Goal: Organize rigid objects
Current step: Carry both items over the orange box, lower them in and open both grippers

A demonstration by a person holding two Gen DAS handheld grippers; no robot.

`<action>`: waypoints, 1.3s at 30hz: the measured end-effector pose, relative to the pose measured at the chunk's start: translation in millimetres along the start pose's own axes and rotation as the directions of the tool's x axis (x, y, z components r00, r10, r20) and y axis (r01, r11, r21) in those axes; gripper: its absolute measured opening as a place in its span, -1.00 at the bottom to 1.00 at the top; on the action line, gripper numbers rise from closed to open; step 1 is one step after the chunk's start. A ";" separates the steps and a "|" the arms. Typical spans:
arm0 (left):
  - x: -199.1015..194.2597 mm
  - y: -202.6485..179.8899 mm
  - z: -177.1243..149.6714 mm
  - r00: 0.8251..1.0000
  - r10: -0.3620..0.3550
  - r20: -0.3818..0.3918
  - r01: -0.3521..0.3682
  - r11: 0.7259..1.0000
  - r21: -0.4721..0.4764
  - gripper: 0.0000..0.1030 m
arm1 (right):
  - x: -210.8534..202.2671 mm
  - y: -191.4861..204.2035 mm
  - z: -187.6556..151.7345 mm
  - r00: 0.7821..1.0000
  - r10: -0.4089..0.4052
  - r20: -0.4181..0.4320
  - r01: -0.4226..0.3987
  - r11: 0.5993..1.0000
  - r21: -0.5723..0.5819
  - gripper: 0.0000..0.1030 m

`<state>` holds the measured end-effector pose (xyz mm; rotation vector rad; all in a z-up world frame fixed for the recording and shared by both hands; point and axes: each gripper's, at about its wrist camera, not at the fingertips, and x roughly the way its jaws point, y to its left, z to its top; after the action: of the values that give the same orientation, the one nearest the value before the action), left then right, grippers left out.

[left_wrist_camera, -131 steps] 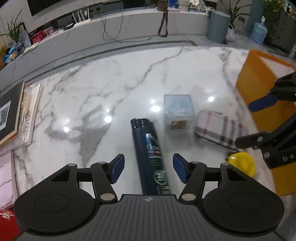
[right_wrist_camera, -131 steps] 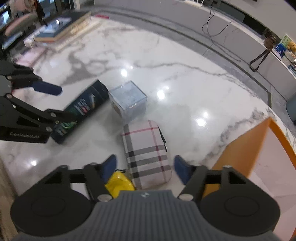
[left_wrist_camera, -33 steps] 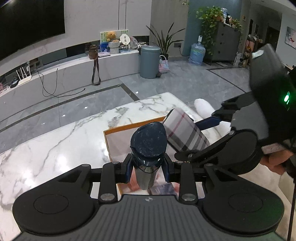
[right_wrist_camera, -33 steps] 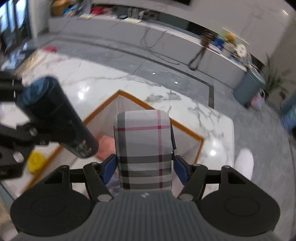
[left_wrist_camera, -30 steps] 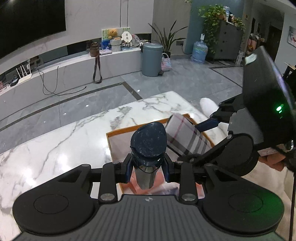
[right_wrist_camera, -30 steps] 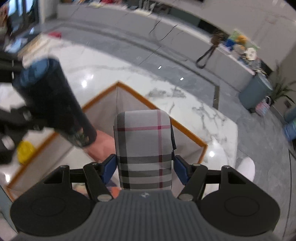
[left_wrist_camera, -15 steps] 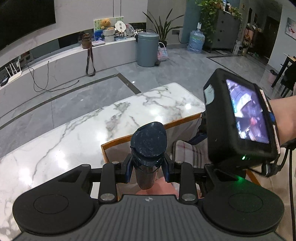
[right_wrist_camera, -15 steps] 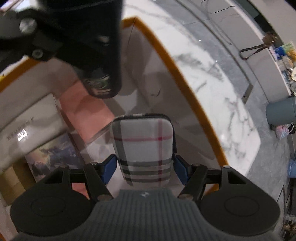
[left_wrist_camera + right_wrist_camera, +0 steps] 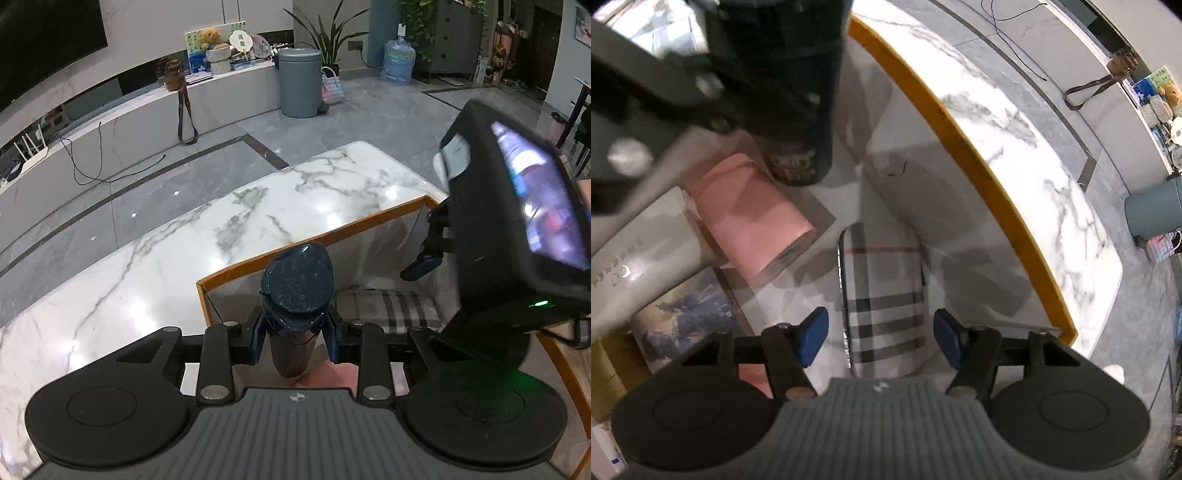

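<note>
Grey-tiled living-room floor (image 9: 207,177) spreads around a white marble table (image 9: 229,236) veined in grey, with a long pale ledge (image 9: 122,110) along the far wall carrying a teddy bear, small ornaments and a brown strap bag. Beyond it stand a round grey bin (image 9: 300,83), a potted plant and a blue water jug (image 9: 398,63).

On the table sits an orange-rimmed box (image 9: 964,147) with pale walls, open at the top. Inside it lie a pink cylinder (image 9: 753,218) on its side, a pale grey package beside it, and a printed picture box (image 9: 683,317) lower down, each close against the next.

Held over the near corner of the box, the left gripper (image 9: 294,334) has its blue pads clamped on a dark blue bottle (image 9: 297,284), cap facing the camera, body angled down into the box above the pink cylinder. The bulky housing of the right gripper, screen lit, blocks the right side of the left wrist view.

A plaid case (image 9: 882,295) lies flat on the box floor against the wall by the orange rim. The right gripper (image 9: 879,334) hangs directly over it with its fingers spread wide, pads apart from the case on both sides and holding nothing.
</note>
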<state>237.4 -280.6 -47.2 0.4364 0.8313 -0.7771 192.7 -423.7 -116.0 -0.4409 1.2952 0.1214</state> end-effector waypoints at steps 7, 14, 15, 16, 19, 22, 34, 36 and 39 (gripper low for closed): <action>14.9 -2.5 1.5 0.998 0.043 -0.044 -0.045 0.998 -0.038 -0.30 | -11.4 4.1 -3.5 0.999 0.009 0.038 -0.011 0.999 0.042 0.10; 22.4 2.5 -1.4 0.994 0.058 -0.091 -0.064 0.996 -0.066 -0.29 | -14.1 1.1 5.6 0.998 0.007 0.055 -0.011 0.998 0.063 0.08; 23.1 3.7 -2.2 0.993 0.057 -0.099 -0.064 0.996 -0.070 -0.29 | -14.8 1.3 6.2 0.998 0.007 0.056 -0.011 0.998 0.066 0.08; 23.9 4.3 -2.9 0.993 0.056 -0.108 -0.064 0.995 -0.071 -0.29 | -15.7 1.8 6.5 0.998 0.007 0.056 -0.010 0.998 0.068 0.08; 18.9 4.5 -5.1 0.994 0.062 -0.088 -0.068 0.995 -0.070 -0.26 | -18.1 2.7 6.4 0.998 0.005 0.060 -0.009 0.997 0.075 0.08; 10.4 3.9 -3.3 0.996 0.061 -0.059 -0.065 0.996 -0.067 -0.08 | -21.3 2.7 4.5 0.998 -0.003 0.062 -0.003 0.996 0.085 0.09; -55.3 0.0 -11.3 0.996 0.025 0.087 -0.021 0.998 -0.052 0.13 | -41.3 10.0 -2.9 0.992 -0.066 0.107 0.056 0.994 0.096 0.11; -71.4 0.6 -14.2 0.992 0.025 0.121 -0.020 0.999 -0.041 0.16 | -53.1 16.3 -4.5 0.987 -0.091 0.132 0.077 0.991 0.106 0.11; -98.0 5.6 -22.8 0.988 0.025 0.152 -0.022 1.000 -0.021 0.16 | -70.0 28.1 -5.8 0.978 -0.109 0.176 0.088 0.989 0.122 0.11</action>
<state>188.5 -219.9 16.5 0.3639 0.6894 -0.7699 158.7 -389.3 -57.8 -0.3866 1.0919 0.0035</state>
